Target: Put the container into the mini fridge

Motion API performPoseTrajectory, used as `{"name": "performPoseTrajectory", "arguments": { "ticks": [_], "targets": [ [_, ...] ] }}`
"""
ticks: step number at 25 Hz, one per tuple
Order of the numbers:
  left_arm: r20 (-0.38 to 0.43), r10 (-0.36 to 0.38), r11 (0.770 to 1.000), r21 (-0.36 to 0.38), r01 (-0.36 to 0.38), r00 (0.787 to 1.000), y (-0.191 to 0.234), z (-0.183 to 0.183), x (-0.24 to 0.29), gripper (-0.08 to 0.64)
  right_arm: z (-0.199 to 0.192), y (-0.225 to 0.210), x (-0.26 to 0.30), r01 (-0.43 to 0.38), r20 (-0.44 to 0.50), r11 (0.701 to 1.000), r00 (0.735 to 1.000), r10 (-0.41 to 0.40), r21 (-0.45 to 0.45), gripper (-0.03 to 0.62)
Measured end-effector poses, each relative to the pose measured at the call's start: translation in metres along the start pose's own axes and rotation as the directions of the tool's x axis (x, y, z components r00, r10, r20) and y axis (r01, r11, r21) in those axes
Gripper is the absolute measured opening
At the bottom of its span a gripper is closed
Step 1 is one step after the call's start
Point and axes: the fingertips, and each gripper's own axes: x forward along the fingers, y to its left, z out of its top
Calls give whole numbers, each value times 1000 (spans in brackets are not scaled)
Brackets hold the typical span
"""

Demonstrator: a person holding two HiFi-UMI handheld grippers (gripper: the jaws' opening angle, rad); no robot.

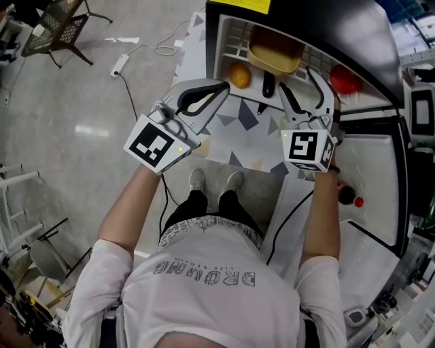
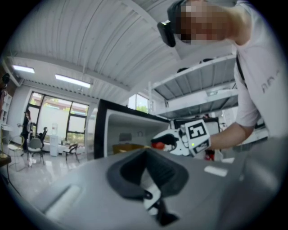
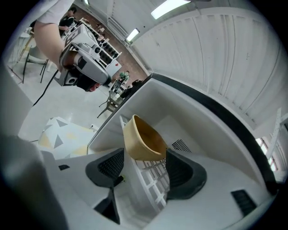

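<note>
Right gripper (image 1: 297,79) tilted down, jaws apart before the shelved container (image 1: 274,53) (left gripper (image 1: 219,88) level, pinched empty).

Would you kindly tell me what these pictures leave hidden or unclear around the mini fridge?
- Round red object, head view: partly behind the black fridge top; kind unclear.
- Yellow label, head view: cut by the top edge; unreadable.
- Tan plastic container, left gripper view: only a sliver above the left gripper's grey body.
- Small red and black items, head view: too small, beside the right forearm.
</note>
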Motion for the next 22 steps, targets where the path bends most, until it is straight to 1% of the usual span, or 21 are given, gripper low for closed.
{"name": "performPoseTrajectory", "arguments": {
  "ticks": [4, 5, 6, 10, 14, 18, 20, 22],
  "targets": [
    [1, -6, 1000, 12, 6, 1000, -5, 8, -2, 6, 12, -5, -22, 29, 51, 996, 998, -34, 88, 268],
    [0, -7, 1000, 13, 7, 1000, -7, 9, -2, 6, 17, -5, -28, 33, 74, 993, 996, -41, 114, 251],
    [1, -8, 1000, 15, 8, 1000, -8, 10, -3, 6, 21, -7, -34, 37, 95, 989, 994, -50, 140, 218],
    [8, -11, 1000, 20, 11, 1000, -16, 18, -6, 6, 39, -11, -59, 50, 155, 975, 984, -85, 215, 158],
    [14, -14, 1000, 27, 14, 1000, -24, 26, -10, 6, 50, -9, -78, 50, 192, 960, 976, -106, 276, 126],
    [18, -23, 999, 40, 22, 1000, -35, 33, -12, 6, 59, -7, -96, 45, 224, 948, 967, -120, 314, 98],
    [20, -25, 999, 46, 24, 999, -40, 36, -14, 6, 65, -8, -105, 46, 249, 935, 958, -141, 351, 84],
    [24, -27, 998, 51, 26, 999, -46, 40, -17, 6, 71, -10, -116, 48, 277, 914, 945, -172, 402, 67]
  ]
}}
